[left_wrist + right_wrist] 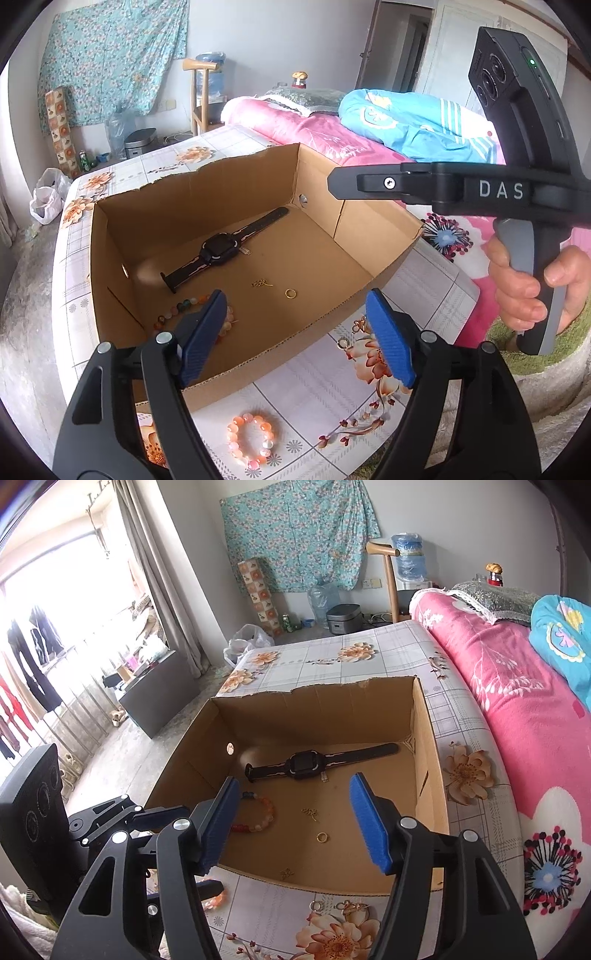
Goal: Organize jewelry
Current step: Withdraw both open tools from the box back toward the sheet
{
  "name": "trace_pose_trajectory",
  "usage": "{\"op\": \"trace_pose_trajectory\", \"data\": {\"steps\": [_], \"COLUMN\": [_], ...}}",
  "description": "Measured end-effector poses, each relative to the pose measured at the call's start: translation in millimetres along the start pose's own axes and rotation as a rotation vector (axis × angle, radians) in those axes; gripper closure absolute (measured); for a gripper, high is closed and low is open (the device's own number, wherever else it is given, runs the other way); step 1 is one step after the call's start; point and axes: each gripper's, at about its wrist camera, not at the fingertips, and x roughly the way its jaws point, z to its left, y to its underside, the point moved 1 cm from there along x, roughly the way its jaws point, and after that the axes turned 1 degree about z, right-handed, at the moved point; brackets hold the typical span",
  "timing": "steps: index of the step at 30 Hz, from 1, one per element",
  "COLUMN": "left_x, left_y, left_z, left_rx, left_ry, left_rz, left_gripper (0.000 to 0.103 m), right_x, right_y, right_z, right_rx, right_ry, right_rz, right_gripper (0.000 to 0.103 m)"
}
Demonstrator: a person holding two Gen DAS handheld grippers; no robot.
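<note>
An open cardboard box (373, 221) (430, 775) sits on a floral tablecloth. Inside lie a black watch (221, 249) (306, 764), a multicoloured bead bracelet (177, 308) (264, 814), a gold ring (290, 293) (322, 836) and a small gold charm (261, 283) (309, 812). Outside, near the front wall, lie a pink bead bracelet (251, 439) and small gold pieces (347, 341) (351, 908). My left gripper (295, 339) is open and empty above the box's near wall. My right gripper (295, 827) is open and empty over the box; it shows in the left wrist view (461, 188).
A bed with a pink blanket (517, 709) and a blue quilt (417, 125) lies to the right of the table. The table edge (62, 280) drops to the floor on the left. A chair, bottles and a bin stand by the far wall.
</note>
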Motion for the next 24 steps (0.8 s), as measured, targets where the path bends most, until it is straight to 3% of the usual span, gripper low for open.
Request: {"op": "trace_pose_trajectory", "data": {"steps": [11,16,24], "left_x": [0,0,-9], "left_y": [16,20,21], "left_z": [-11,-20,-27], "left_rx": [0.017,0.064,0.09], "left_ry": [0.021,-0.014,0.002], "left_rz": [0.022,0.01,-0.02], "left_gripper": [0.027,0.025,0.024], "right_x": [-4,-4,-12], "right_y": [13,20,28], "right_z": [9,9,7], "right_rx": [0.004,0.015,0.027], "right_ry": [-0.023,-0.036,-0.05], "right_rz": [0.015,0.028,0.02], "right_gripper": [0.041,0.037,0.035]}}
